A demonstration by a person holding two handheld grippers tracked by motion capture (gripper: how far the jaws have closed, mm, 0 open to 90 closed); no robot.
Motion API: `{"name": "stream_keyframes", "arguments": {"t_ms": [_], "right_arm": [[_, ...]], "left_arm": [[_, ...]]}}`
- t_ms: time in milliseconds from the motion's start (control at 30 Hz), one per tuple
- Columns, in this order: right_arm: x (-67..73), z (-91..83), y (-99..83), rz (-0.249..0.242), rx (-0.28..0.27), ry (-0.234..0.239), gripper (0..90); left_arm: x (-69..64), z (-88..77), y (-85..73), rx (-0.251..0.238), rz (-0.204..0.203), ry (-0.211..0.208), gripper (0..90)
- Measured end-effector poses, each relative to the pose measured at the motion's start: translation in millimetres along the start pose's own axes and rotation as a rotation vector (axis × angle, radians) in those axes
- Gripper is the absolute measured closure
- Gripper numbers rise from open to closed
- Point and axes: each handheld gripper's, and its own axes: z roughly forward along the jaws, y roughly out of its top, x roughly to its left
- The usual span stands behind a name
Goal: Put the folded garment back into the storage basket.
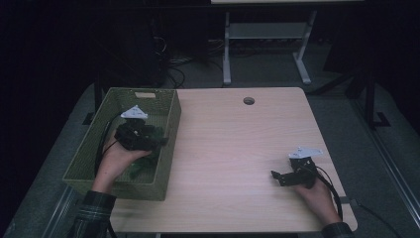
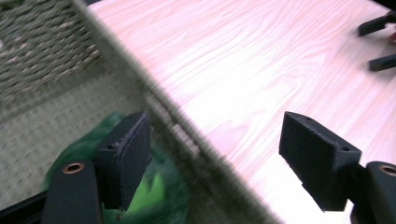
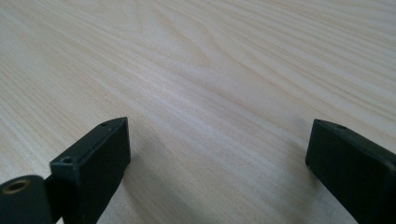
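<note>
One green leafy thing (image 2: pixel 159 191), looks soft and light, lying in the woven green basket (image 1: pixel 171 130) under left gripper (image 2: pixel 215 154), jaws wide and empty; best pinched mid-bunch, gently; right gripper (image 1: pixel 282 178) likewise gaping over bare table (image 1: pixel 233 148).

sleeves (image 1: pixel 91 210): dark plaid | grippers: black; grey triangular plates (image 1: pixel 134 113); black cables

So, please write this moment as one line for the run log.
left gripper: open, over green basket | green object: in basket, not held | right gripper: open, empty, near table
</note>
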Motion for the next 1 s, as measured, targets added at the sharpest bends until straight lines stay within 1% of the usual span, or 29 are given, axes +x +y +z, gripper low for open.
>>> {"name": "stream_keyframes", "arguments": {"t_ms": [33, 67, 167, 267, 400, 533, 667, 767, 833, 867, 1000], "right_arm": [[0.0, -0.1, 0.0, -0.001, 0.0, 0.0, 6.2], [0.0, 0.0, 0.0, -0.001, 0.0, 0.0, 6.2], [0.1, -0.1, 0.0, 0.001, 0.001, 0.0, 6.2], [0.0, -0.1, 0.0, -0.001, 0.0, 0.0, 6.2], [0.1, -0.1, 0.0, 0.0, 0.001, 0.0, 6.2], [0.0, -0.1, 0.0, -0.001, 0.0, 0.0, 6.2], [0.2, -0.2, 0.0, 0.001, 0.002, 0.0, 6.2], [0.1, -0.1, 0.0, 0.001, 0.001, 0.0, 6.2], [0.1, -0.2, 0.0, 0.0, 0.001, 0.001, 6.2], [0.2, -0.2, 0.0, 0.0, 0.002, 0.001, 6.1], [0.2, -0.2, 0.0, 0.0, 0.002, 0.001, 6.1]], "left_arm": [[-4.3, 1.2, 1.7, -0.01, -0.002, -0.001, 22.7], [-7.7, 2.1, 3.3, -0.014, 0.006, -0.005, 22.3], [-19.4, 7.1, 7.3, -0.017, 0.018, -0.021, 18.9], [-31.7, 13.8, 10.6, -0.025, 0.026, -0.035, 17.4], [-49.8, 26.3, 12.7, -0.033, 0.041, -0.059, 16.5], [-67.3, 42.3, 12.7, -0.022, 0.065, -0.082, 16.0], [-84.0, 60.3, 8.5, -0.013, 0.084, -0.098, 15.5], [-95.9, 74.4, 2.2, -0.02, 0.108, -0.092, 14.5], [-101.2, 83.3, -2.9, -0.019, 0.12, -0.088, 14.5], [-103.5, 87.8, -5.9, -0.02, 0.116, -0.09, 14.4], [-110.7, 103.9, -16.7, -0.01, 0.128, -0.079, 14.4]]}}
